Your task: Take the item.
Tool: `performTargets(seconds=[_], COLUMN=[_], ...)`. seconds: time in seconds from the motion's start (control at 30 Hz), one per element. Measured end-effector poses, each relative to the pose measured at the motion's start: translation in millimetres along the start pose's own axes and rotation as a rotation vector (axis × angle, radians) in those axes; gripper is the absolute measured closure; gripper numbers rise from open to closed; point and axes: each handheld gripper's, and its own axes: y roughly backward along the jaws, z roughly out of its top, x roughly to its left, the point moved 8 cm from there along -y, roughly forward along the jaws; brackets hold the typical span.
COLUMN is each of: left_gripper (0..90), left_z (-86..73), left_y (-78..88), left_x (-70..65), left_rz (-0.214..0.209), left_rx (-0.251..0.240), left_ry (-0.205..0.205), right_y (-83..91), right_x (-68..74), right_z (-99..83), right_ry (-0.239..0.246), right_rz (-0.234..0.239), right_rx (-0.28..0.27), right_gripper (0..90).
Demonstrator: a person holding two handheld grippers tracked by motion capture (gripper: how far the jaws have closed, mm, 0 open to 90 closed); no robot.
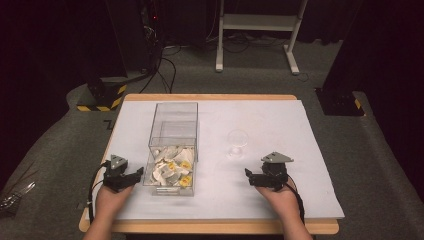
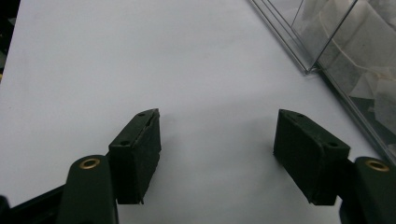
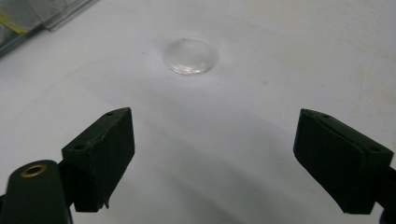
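Both grippers rest wide open and empty on the white table cover [image 1: 280, 120]: left gripper [image 2: 217, 144] just beside the clear rectangular plastic box [image 1: 172, 145] of white and yellow sachets [image 1: 172, 170], right gripper [image 3: 215, 154] near the small clear glass cup [image 1: 237, 142]. Likely risks: the transparent cup gets misjudged and tips; the light box slides if nudged.

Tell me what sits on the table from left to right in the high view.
Left tool → clear box holding white and yellow packets → clear glass → right tool.
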Motion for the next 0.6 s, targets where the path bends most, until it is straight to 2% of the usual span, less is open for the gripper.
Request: performTargets(seconds=[0.17, 0.2, 0.3, 0.43, 0.6], left_gripper=[31.8, 31.8, 31.9, 31.8, 31.6], left_z=[0.0, -0.1, 0.0, -0.1, -0.2], left_y=[0.1, 0.1, 0.1, 0.3, 0.5], left_x=[-0.1, -0.1, 0.2, 0.3, 0.2], left_rz=[0.003, 0.0, 0.001, 0.001, -0.002], left_rx=[-0.001, 0.001, 0.001, 0.001, 0.001], left_ry=[-0.002, -0.002, -0.003, -0.005, -0.004], right_y=[-0.1, -0.9, -1.7, -1.1, 0.1], right_x=[11.0, 17.4, 23.4, 36.9, 47.0], right_z=[9.2, 12.8, 15.5, 23.5, 32.0], right_ry=[0.006, 0.012, 0.025, 0.067, 0.068], right_rz=[0.021, 0.03, 0.037, 0.046, 0.052], right_rx=[-0.032, -0.04, -0.041, -0.044, -0.054], right_gripper=[12.8, 13.0, 13.0, 13.2, 13.6])
